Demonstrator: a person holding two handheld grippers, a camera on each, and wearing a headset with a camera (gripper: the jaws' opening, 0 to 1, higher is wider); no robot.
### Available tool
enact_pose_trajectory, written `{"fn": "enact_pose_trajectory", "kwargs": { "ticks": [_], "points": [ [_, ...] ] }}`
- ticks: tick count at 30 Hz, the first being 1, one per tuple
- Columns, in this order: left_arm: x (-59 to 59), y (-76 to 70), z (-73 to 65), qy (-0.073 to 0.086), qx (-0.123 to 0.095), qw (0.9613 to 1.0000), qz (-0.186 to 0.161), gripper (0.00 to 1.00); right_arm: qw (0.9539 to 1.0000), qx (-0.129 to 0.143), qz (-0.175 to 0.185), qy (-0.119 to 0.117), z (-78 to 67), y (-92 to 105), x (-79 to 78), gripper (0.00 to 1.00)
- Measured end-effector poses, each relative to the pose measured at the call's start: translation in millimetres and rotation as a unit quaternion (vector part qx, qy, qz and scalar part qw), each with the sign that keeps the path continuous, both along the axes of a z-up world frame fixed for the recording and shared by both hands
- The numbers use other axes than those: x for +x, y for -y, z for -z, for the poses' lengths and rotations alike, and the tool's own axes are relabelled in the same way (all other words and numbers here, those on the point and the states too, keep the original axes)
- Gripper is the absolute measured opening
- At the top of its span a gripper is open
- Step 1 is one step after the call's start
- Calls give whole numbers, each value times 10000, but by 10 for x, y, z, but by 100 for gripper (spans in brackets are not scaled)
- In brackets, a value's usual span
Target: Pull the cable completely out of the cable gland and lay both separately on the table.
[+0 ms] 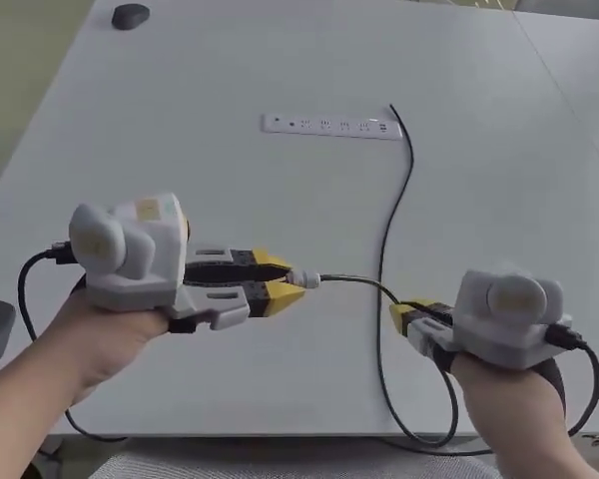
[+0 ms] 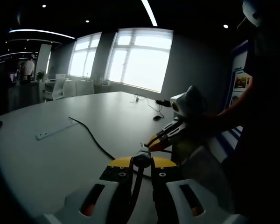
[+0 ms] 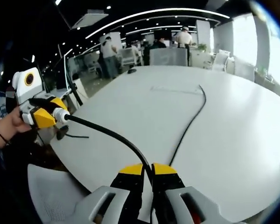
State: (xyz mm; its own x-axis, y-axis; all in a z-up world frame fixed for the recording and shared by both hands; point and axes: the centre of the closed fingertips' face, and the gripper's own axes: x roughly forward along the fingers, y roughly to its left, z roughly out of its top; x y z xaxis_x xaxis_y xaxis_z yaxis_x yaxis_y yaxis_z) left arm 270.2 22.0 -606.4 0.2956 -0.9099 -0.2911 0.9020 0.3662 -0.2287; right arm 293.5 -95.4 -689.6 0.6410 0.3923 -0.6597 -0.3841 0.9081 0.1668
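**Gland and cable held at the near edge**

Head view: the left gripper (image 1: 292, 280) pinches the small white cable gland (image 1: 302, 278) in its yellow tips. A thin black cable (image 1: 354, 280) arcs from it to the right gripper (image 1: 403, 315), both by the front edge of the white table (image 1: 180, 150). Beyond is a broad tabletop with a power strip (image 1: 329, 126) (its lead (image 1: 384, 239) curls back toward that edge).

Left gripper view: jaws pressed onto the gland, open table ahead.

Right gripper view: jaws clamp the cable, gland well apart at left.

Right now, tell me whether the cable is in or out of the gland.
In. The cable enters the white cable gland held by the left gripper; the right gripper grips the cable.
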Motion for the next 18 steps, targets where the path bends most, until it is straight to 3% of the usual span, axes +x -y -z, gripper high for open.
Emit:
{"fn": "enact_pose_trajectory", "kwargs": {
  "ticks": [9, 18],
  "points": [
    [-11, 23, 44, -16, 94, 10000, 4, 15, 9997, 184, 120, -133, 56, 8, -55, 1],
    [13, 36, 42, -31, 93, 9999, -44, 15, 10000, 82, -28, 1, 6, 40, -38, 2]
  ]
}}
